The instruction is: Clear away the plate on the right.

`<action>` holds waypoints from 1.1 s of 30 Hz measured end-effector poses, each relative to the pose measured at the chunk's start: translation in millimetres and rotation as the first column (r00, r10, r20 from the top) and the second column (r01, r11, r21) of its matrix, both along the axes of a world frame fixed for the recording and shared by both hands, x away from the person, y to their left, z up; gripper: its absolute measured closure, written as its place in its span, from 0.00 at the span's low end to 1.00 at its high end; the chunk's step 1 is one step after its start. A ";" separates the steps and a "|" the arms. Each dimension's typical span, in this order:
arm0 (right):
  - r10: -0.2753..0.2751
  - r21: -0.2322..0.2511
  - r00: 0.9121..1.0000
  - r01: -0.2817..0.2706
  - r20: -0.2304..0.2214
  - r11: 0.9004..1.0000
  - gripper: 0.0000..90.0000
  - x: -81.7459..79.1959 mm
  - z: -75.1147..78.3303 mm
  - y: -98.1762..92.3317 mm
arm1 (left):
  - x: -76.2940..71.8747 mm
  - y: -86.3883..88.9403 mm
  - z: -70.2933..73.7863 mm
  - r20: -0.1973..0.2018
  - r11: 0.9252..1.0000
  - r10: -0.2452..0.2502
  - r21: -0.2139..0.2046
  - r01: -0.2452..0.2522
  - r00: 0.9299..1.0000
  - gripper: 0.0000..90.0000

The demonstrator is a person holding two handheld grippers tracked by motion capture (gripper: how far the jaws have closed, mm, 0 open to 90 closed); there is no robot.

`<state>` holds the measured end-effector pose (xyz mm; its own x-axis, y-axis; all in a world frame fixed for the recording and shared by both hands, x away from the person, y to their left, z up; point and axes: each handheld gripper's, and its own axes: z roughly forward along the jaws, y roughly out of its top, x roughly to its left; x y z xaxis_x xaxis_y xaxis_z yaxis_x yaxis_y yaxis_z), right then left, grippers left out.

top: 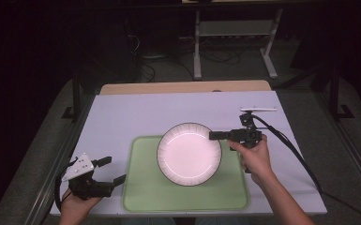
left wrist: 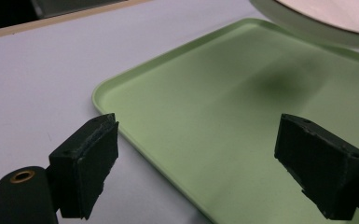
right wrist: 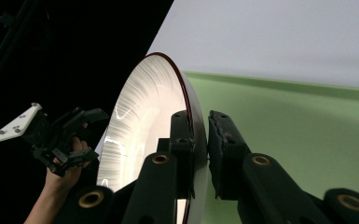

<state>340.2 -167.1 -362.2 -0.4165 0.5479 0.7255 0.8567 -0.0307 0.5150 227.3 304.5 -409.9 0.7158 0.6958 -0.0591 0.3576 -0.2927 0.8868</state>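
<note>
Over the green tray (top: pixel 143 192) beneath me, my right gripper (right wrist: pixel 200 140) pinches the plate (top: pixel 189 153) rim thinly, so it could slip, while my left gripper (top: pixel 104 171) gapes idle.

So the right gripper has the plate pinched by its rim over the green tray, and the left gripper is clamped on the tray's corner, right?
Not quite. The left gripper is open and holds nothing; the left gripper view shows its jaws spread wide above the green tray. The right gripper does pinch the plate by its rim.
</note>
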 end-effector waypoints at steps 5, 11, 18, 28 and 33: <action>0.006 -0.014 1.000 -0.006 -0.006 1.000 0.89 1.8 -8.8 8.4 | 0.3 0.3 -0.2 -0.001 1.000 -0.001 0.000 0.001 1.000 0.15; 0.001 -0.035 1.000 -0.001 -0.006 0.999 0.89 3.9 -19.6 16.2 | 0.1 0.3 -0.3 0.000 1.000 0.000 0.001 0.000 1.000 0.15; -0.007 -0.052 1.000 0.006 -0.014 0.999 0.88 6.2 -30.1 23.7 | 0.2 0.3 -0.4 0.000 1.000 -0.001 0.002 0.001 1.000 0.15; -0.014 -0.079 1.000 0.012 -0.020 0.997 0.88 8.7 -42.4 30.8 | 0.3 0.5 -0.7 -0.001 1.000 -0.001 0.001 0.001 1.000 0.15; -0.019 -0.099 1.000 0.017 -0.024 0.995 0.87 8.3 -50.0 33.4 | 0.2 0.5 -0.6 -0.001 1.000 -0.001 0.001 0.001 1.000 0.15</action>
